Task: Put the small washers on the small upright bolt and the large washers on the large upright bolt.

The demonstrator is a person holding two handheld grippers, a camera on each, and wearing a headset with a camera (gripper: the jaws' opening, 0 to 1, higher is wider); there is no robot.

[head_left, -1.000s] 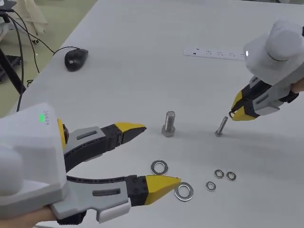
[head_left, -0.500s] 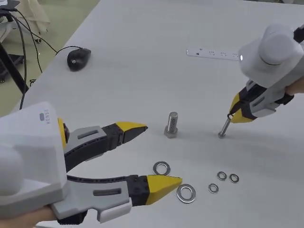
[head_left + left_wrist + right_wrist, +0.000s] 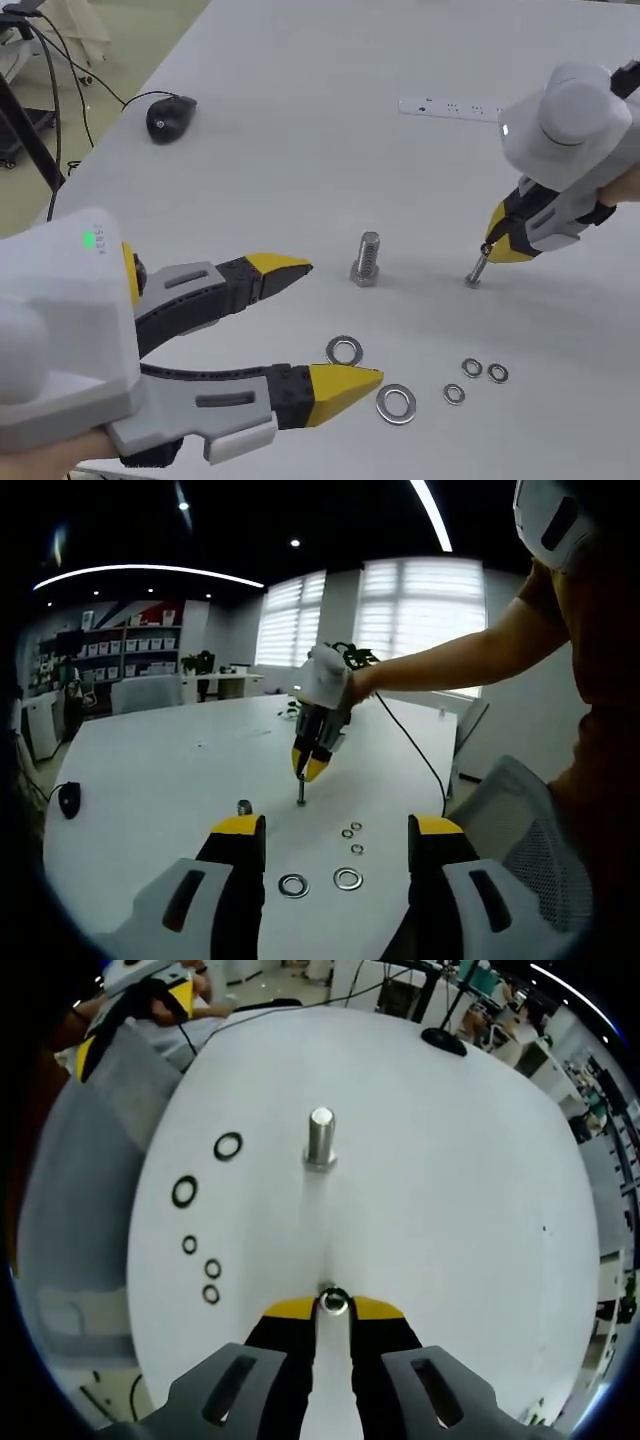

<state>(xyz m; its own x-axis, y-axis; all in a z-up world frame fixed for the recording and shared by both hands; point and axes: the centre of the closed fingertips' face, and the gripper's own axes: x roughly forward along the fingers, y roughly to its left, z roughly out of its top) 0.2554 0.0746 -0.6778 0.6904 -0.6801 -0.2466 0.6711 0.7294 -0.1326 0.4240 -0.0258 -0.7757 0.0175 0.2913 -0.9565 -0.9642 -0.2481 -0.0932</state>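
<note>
The large bolt (image 3: 366, 258) and the small bolt (image 3: 475, 270) stand upright mid-table. My right gripper (image 3: 489, 246) hovers at the small bolt's top, shut on a small washer (image 3: 333, 1301); the bolt's top is hidden beneath it. Two large washers (image 3: 343, 351) (image 3: 396, 403) and three small washers (image 3: 472, 367) lie flat in front of the bolts. My left gripper (image 3: 325, 325) stands open low at the near left, its tips beside the large washers, nothing between them. In the left gripper view the large washers (image 3: 293, 885) lie between the jaws' lines, the right gripper (image 3: 308, 765) beyond.
A black mouse (image 3: 170, 115) with its cable lies near the table's far left edge. A white power strip (image 3: 450, 107) lies at the back right. The table's left edge drops to the floor.
My right gripper has shifted with its washer closer over the small bolt's top. The left gripper and the loose washers have stayed put; the head camera has drifted a little.
</note>
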